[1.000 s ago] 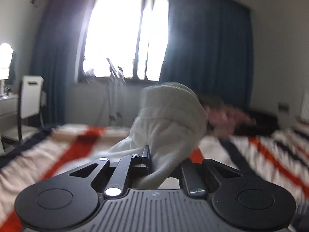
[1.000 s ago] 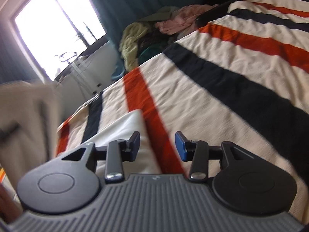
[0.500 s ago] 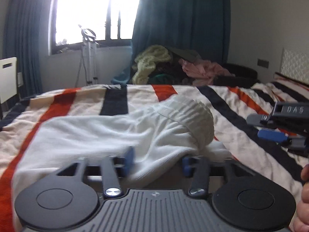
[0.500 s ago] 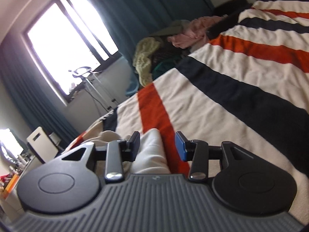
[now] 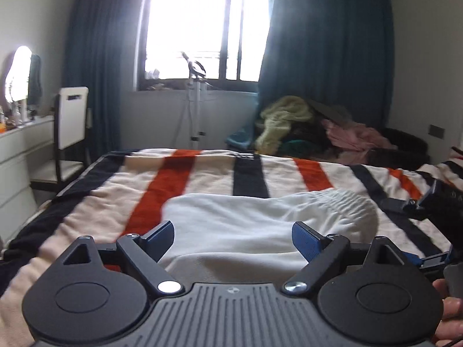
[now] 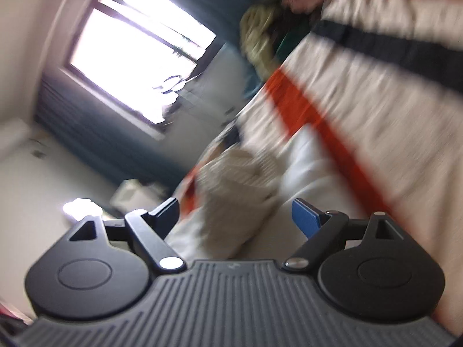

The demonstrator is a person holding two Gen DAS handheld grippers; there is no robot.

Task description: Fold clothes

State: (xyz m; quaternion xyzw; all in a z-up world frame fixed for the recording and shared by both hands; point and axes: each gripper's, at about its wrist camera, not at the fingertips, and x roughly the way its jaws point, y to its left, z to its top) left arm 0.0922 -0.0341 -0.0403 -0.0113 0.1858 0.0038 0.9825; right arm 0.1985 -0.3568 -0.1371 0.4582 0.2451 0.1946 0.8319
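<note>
A white garment point(image 5: 249, 225) with a ribbed hem lies folded over on the striped bed point(image 5: 170, 179). My left gripper point(image 5: 233, 235) is open and empty, just above the garment's near edge. My right gripper point(image 6: 235, 217) is open and empty too, tilted, with the garment point(image 6: 231, 193) between and beyond its fingers; that view is blurred by motion. The right gripper also shows at the right edge of the left wrist view point(image 5: 428, 205), beside the garment's ribbed end.
A pile of clothes point(image 5: 312, 127) lies past the bed's far right corner. A white chair point(image 5: 71, 124) and a dresser point(image 5: 20, 156) stand at the left. A stand point(image 5: 196, 104) is below the window.
My left gripper let go of the garment, which dropped flat on the bed, and its jaws opened wide. My right gripper opened wider and tilted toward the garment.
</note>
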